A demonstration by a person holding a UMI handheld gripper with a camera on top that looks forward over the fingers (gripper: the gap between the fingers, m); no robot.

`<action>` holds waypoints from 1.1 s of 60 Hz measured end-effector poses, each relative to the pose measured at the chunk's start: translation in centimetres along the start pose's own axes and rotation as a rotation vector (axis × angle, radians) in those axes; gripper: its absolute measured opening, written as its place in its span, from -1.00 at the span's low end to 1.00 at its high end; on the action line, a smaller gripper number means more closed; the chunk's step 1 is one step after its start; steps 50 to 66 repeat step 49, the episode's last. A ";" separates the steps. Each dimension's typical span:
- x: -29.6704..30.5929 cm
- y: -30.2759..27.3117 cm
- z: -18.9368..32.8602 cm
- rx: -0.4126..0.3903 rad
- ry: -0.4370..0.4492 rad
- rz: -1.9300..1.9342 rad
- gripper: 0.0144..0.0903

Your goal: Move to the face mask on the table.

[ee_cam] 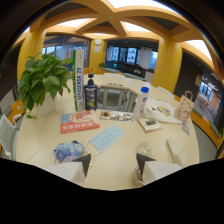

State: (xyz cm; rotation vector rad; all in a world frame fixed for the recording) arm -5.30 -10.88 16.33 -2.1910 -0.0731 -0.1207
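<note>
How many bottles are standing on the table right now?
2. A dark blue bottle stands beside the tall green-and-white box; a clear plastic bottle with a blue cap stands further right. Others may be hidden behind the leafy plant.

Honestly nothing here is properly readable. The tall white and green box standing next to the plant has green lettering running down its side, but I can't make out a single word. The dark blue bottle beside it has a pale label, too small to read. The red and white booklet lying flat on the table has a round logo and some print, also illegible. Same story with the small printed cards past the light blue face mask: pictures and text, no words I can pick out.
</note>
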 end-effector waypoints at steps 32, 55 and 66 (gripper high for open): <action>-1.4 -0.3 17.5 -0.152 -0.073 0.022 0.89; -1.4 -0.2 18.1 -0.161 -0.084 0.011 0.88; -1.4 -0.2 18.1 -0.161 -0.084 0.011 0.88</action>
